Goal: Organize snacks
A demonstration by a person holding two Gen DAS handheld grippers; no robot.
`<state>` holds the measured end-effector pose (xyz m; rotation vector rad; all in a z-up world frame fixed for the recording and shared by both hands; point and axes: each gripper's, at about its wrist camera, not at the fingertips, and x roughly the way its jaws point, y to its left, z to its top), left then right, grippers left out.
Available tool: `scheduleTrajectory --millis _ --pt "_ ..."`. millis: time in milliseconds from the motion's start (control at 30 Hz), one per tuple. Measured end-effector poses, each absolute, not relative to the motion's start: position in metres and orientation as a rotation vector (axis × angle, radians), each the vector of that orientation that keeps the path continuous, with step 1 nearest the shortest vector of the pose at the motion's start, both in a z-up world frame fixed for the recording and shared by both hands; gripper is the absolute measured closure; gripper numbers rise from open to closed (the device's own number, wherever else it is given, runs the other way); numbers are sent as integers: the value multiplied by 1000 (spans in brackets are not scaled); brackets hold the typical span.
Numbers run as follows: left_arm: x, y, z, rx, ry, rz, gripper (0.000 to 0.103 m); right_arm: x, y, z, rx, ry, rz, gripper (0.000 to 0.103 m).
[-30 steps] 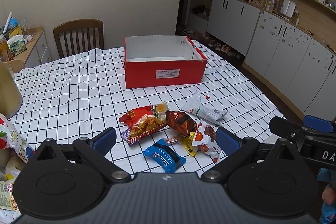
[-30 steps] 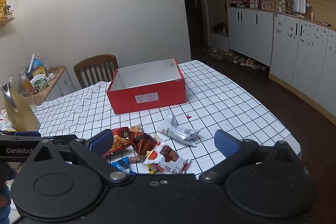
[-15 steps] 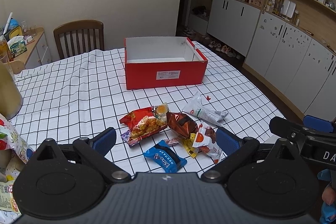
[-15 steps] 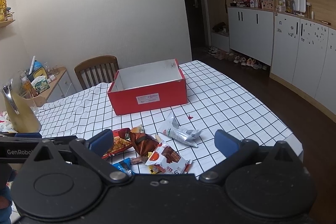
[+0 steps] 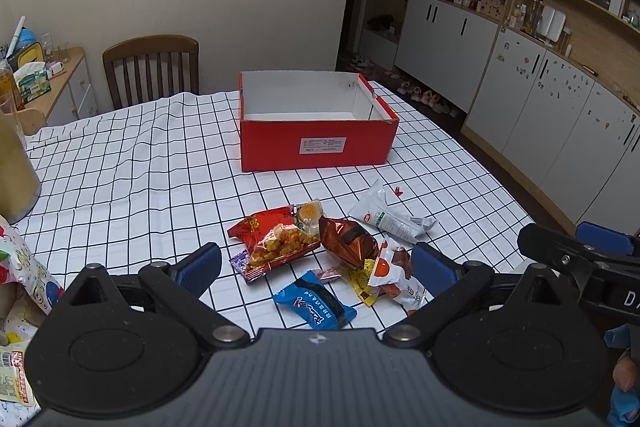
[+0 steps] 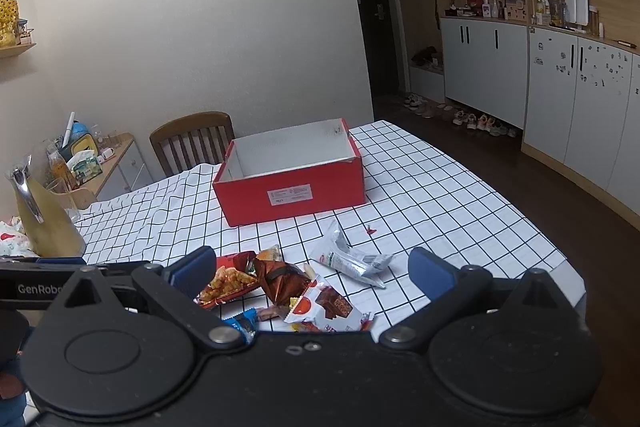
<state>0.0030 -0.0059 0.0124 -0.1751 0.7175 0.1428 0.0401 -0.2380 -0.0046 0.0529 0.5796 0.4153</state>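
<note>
Both grippers are hanging above the near edge of the table with nothing in them. The left gripper [image 5: 316, 263] is sitting with its blue fingers [image 5: 200, 265] spread wide, framing the snack pile from above, not touching any of it. The right gripper [image 6: 312, 269] is doing the same thing, jaws wide apart, and its body is showing up at the right edge of the left wrist view.

Between the left fingers, closest in, a blue snack packet [image 5: 314, 301] is lying flat on the checked tablecloth [image 5: 140, 179]. Just beside it on the right a white packet with a red circle [image 5: 394, 277] is overlapping a small yellow wrapper [image 5: 360, 283]. Right behind those, a shiny brown bag [image 5: 348, 239] is crumpled up and touching a red bag of fried snacks [image 5: 272, 239], which is resting on a purple wrapper [image 5: 239, 261]. A little clear pouch with something yellow inside [image 5: 309, 213] is tucked at the back of the red bag. Off to the right, a white and silver packet [image 5: 390, 217] is lying slightly apart from the heap.

Further back, well apart from the pile, the red box [image 5: 316, 143] is sitting open with nothing visible inside its white walls. A wooden chair [image 5: 152, 67] is standing behind the table, and a yellowish jug [image 6: 44, 215] is standing at the far left.
</note>
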Motion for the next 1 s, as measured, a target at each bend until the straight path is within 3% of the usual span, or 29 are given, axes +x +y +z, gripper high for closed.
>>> scheduleTrajectory --millis 533,1000 --pt "38 41 -21 -296 768 276 1 89 -245 -35 21 665 403 1" --pt "91 45 -95 -432 1063 284 1 150 -221 -101 -210 826 572 3"
